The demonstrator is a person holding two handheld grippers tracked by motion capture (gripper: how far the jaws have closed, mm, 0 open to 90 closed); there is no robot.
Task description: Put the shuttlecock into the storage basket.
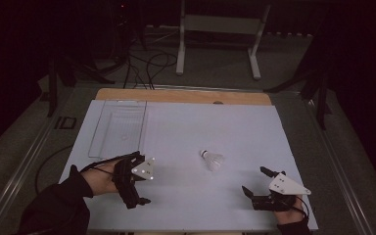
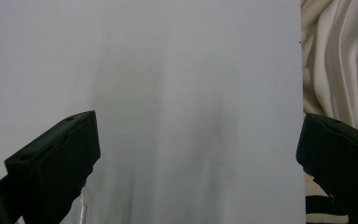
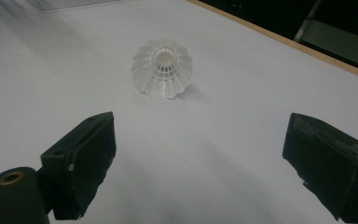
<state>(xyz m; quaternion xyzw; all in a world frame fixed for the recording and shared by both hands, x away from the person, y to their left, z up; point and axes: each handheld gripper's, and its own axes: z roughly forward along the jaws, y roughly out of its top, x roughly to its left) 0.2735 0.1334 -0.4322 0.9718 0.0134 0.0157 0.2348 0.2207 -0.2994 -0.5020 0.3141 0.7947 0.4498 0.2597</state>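
White plastic shuttlecock point(image 1: 212, 160) lies on its side mid-table, on the pale sheet point(image 1: 225, 127), and nothing grips it yet. Right gripper point(image 1: 260, 181) sits near it, jaws spread wide and aimed its way, so this looks like the approach. Left gripper point(image 1: 138, 177) waits off to the side, jaws apart too, near the clear tray point(image 1: 120, 128). Next move, I'd say: ease forward, straddle the skirt, pinch gently.

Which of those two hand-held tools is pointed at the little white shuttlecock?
The right tool: its open jaws face the shuttlecock. The left tool faces bare white table.
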